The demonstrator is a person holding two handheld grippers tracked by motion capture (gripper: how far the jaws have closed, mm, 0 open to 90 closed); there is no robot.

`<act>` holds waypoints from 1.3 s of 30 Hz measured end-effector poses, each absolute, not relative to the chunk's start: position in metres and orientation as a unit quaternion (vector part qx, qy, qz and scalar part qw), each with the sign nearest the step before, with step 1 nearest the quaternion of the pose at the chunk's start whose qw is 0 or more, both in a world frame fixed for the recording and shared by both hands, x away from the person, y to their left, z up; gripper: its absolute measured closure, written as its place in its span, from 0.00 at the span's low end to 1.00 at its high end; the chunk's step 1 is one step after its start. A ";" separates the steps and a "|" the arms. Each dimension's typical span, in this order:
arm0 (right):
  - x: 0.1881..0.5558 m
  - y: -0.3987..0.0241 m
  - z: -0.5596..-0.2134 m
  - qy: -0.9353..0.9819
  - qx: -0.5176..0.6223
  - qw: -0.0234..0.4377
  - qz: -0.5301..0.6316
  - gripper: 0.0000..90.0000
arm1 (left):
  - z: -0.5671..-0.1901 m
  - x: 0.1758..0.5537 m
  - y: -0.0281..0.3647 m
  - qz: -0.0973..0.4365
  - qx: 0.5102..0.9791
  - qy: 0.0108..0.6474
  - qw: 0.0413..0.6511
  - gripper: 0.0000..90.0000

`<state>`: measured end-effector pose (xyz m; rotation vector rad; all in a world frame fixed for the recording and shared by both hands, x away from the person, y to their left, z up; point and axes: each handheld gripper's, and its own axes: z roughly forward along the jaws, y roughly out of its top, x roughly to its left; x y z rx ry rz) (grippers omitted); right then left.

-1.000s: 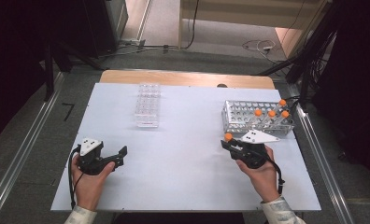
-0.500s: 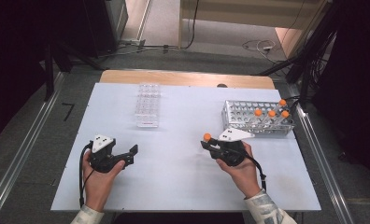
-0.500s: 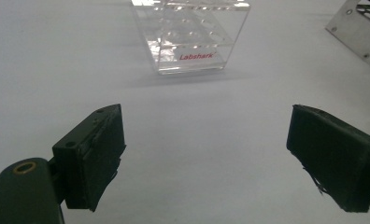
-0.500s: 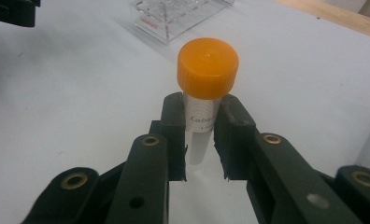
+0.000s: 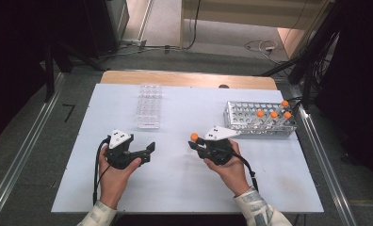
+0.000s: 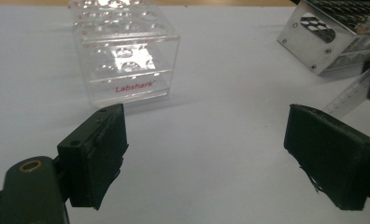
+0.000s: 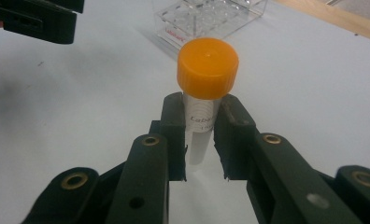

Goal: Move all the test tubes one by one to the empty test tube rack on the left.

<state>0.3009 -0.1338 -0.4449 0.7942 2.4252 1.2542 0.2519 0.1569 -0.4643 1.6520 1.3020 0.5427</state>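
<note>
The right gripper (image 7: 199,135) has its jaws clamped just under the orange cap of a tube (image 7: 202,112), above the counter's (image 5: 184,188) middle. Light, probably slick plastic; grip near the cap. The left gripper's (image 6: 206,154) jaws have just been narrowing, empty, still wide.

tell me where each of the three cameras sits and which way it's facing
High view: fixed above the person's side of the table, looking forward and down; both forearms, left gripper and right gripper show.
Left gripper view: rides the left gripper, looking along its open jaws, which have just been closing with nothing between them, at the clear rack.
Right gripper view: rides the right gripper, looking along jaws clamping the orange-capped tube.
Shared: all three show the clear rack; the high and left views share the metal rack.
</note>
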 end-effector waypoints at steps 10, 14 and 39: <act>0.303 -0.110 -0.450 0.853 0.263 0.143 0.428 0.81 | -0.449 0.259 0.132 0.209 0.685 0.499 0.488 0.22; 0.304 -0.098 -0.451 0.855 0.255 0.139 0.429 0.81 | -0.440 0.260 0.124 0.205 0.688 0.487 0.497 0.27; 0.303 -0.072 -0.444 0.857 0.235 0.132 0.440 0.81 | -0.431 0.265 0.100 0.200 0.715 0.445 0.500 0.64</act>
